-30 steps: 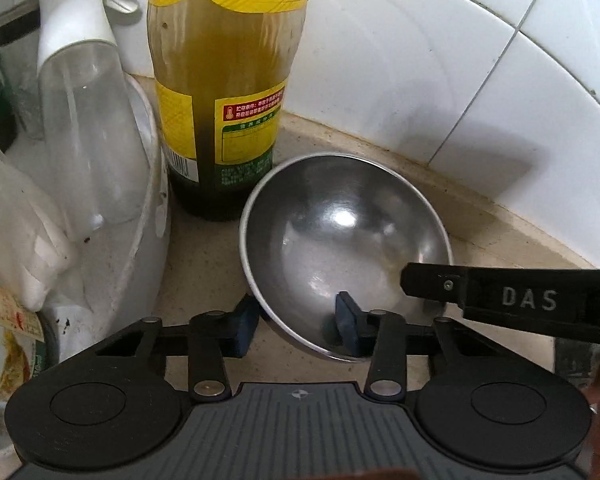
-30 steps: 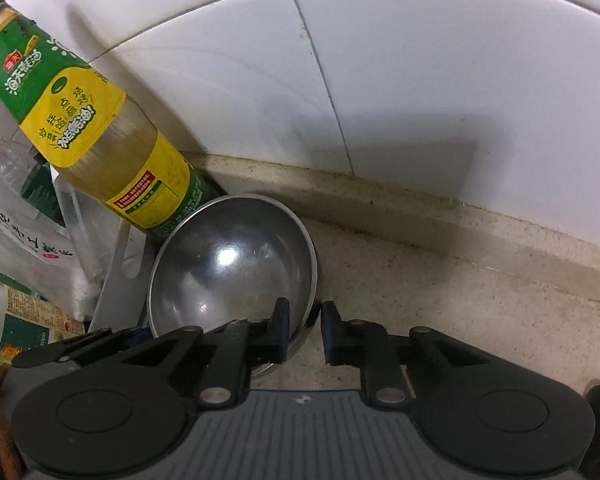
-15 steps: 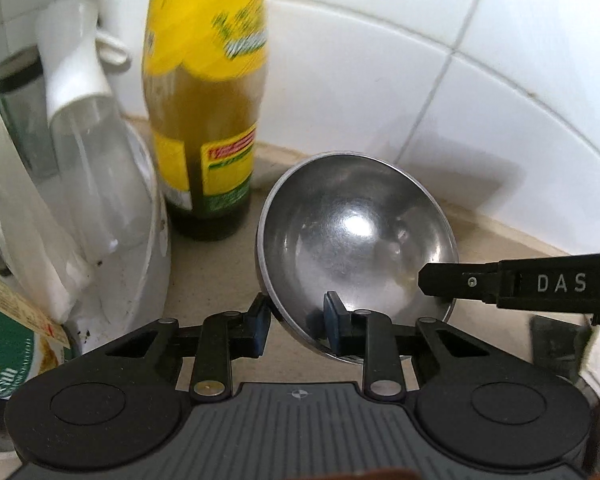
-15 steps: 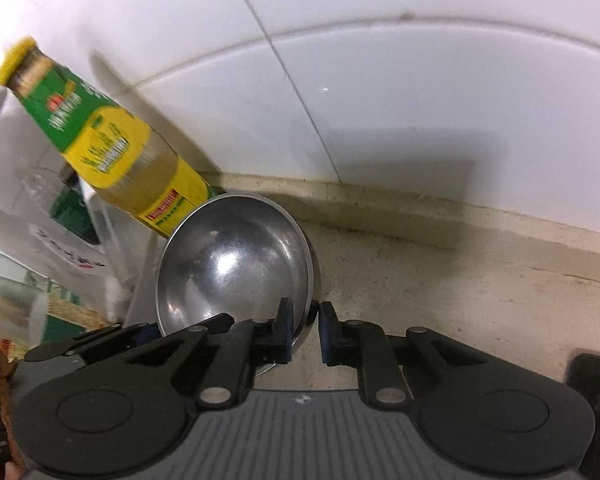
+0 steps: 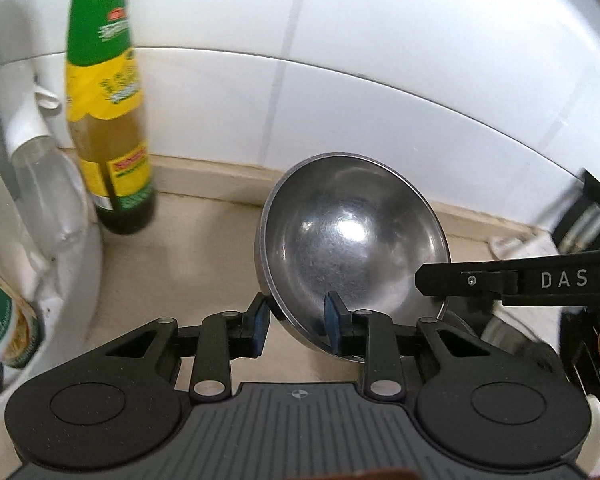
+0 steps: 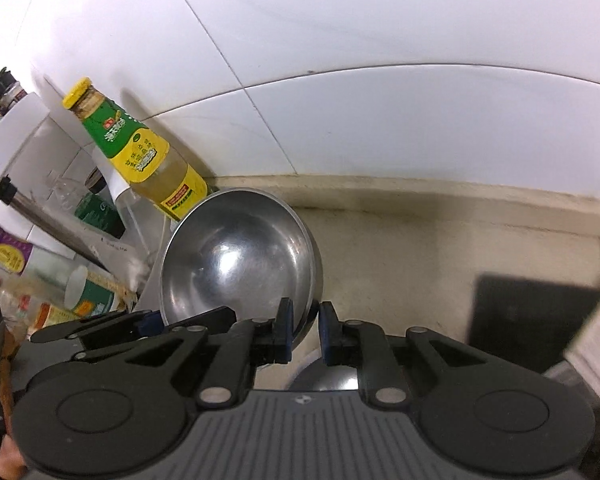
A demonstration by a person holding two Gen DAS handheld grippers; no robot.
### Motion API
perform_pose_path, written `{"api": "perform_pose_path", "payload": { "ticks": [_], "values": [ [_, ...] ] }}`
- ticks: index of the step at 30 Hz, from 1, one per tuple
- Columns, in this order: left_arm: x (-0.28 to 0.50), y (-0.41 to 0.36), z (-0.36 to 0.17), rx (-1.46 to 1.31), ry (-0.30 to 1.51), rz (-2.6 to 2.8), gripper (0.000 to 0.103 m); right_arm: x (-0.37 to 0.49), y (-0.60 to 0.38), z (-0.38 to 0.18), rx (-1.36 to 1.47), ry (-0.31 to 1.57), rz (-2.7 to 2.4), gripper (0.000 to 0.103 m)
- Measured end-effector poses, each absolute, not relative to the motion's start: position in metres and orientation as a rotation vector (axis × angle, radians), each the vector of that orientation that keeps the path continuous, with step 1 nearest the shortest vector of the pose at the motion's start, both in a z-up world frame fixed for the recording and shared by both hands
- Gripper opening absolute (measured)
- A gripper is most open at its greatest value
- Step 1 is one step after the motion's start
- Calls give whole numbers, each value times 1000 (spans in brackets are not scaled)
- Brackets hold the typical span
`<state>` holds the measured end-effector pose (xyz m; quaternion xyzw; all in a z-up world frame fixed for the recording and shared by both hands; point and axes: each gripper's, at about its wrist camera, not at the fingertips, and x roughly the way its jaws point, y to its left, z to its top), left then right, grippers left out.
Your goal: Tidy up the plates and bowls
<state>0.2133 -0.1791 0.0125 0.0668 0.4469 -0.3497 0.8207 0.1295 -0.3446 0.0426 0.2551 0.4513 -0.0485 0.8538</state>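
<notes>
A shiny steel bowl [image 5: 352, 240] hangs tilted above the beige counter, its hollow facing the cameras. My left gripper [image 5: 296, 324] is shut on the bowl's near-left rim, one blue pad outside the wall and one inside. My right gripper [image 6: 305, 330] is shut on the right rim of the same bowl [image 6: 236, 260]. The right gripper's black arm [image 5: 500, 280] shows at the right of the left wrist view. The left gripper's fingers [image 6: 140, 320] reach in from the left in the right wrist view.
A tall bottle [image 5: 108, 120] with a green and yellow label stands by the tiled wall. White containers [image 5: 80, 264] and packets crowd the left. A round grey metal thing [image 6: 328, 372] lies below the bowl. A flat black object [image 6: 532, 312] lies at the right.
The bowl has come up off the counter and tilted more. Both grippers rose and drew back from the wall with it. The left jaws narrowed onto the rim.
</notes>
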Motion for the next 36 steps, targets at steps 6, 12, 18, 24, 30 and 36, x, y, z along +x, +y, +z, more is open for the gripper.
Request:
{"api": "perform_pose_path", "payload": {
  "ticks": [6,12,18,24,30,36],
  "values": [
    [188,-189,6,192,955,-822,38,86,-346,45,545,958,-156,14],
    [174,-200,-6,240,959,-880,44,63,-351,35,571,986,-224,14],
    [165,-199,-1,277,920,-903,49,41,-362,40,555,962,-306,20],
    [170,-187,6,282,878,-910,66,27,-368,46,579,921,-324,22],
    [166,-173,5,293,826,-951,69,25,-367,40,618,909,-316,25],
    [153,-159,-1,384,707,-1012,78,24,-362,35,624,919,-302,26]
  ]
}}
